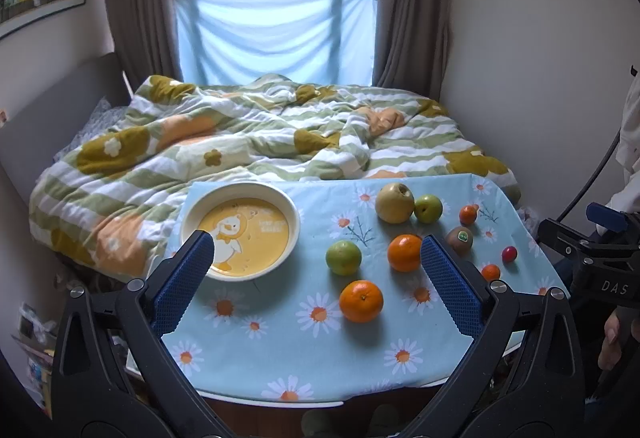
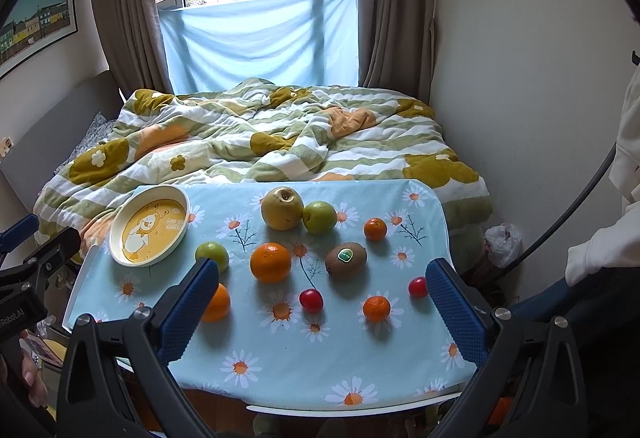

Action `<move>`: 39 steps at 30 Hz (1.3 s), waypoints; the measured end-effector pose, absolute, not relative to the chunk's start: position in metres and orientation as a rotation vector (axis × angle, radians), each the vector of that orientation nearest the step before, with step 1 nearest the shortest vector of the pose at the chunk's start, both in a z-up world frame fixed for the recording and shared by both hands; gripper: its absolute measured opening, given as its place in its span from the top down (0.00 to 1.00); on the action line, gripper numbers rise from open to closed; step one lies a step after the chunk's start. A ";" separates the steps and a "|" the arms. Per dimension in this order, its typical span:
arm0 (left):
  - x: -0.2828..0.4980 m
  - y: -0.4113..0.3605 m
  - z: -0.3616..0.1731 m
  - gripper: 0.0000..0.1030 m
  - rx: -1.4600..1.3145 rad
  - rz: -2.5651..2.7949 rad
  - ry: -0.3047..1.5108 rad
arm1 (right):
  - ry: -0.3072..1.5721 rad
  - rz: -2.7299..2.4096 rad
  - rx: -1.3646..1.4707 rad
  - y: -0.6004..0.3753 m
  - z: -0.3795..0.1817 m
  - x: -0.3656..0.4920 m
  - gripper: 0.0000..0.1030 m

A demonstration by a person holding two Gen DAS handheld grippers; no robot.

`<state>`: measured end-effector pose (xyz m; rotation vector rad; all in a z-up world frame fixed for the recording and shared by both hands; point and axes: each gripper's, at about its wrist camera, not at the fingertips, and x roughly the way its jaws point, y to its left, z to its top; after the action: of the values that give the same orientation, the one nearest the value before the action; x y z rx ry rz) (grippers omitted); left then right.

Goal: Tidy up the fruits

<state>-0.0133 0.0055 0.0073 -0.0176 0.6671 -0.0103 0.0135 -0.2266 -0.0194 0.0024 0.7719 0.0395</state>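
Fruits lie loose on a small table with a blue daisy cloth: a yellow pear, a green apple, a second green fruit, a large orange, another orange, a kiwi, small tangerines and red cherry tomatoes. An empty yellow duck bowl sits at the table's far left. My left gripper hovers open above the table's near side. My right gripper is open too, over the near right, holding nothing.
A bed with a crumpled flowered quilt lies right behind the table. Walls close in on the right, and a window with curtains stands beyond. A person's white sleeve and a plastic bag are at the right.
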 end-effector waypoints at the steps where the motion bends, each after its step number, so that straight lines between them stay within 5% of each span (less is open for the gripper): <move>1: -0.013 0.006 0.007 0.00 -0.018 -0.011 0.667 | 0.772 0.040 0.003 -0.227 -0.019 0.013 0.00; 21: -0.001 0.018 0.001 0.00 -0.026 -0.076 0.736 | 0.791 0.019 0.014 -0.227 -0.017 0.010 0.00; 39: 0.032 -0.046 -0.111 0.00 -0.076 -0.095 0.911 | 0.913 0.112 0.009 -0.287 -0.124 0.032 0.00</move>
<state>0.0323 -0.0456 -0.1107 -0.0756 0.9111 -0.0955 0.0325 -0.2873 -0.1237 0.0086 0.9128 0.1119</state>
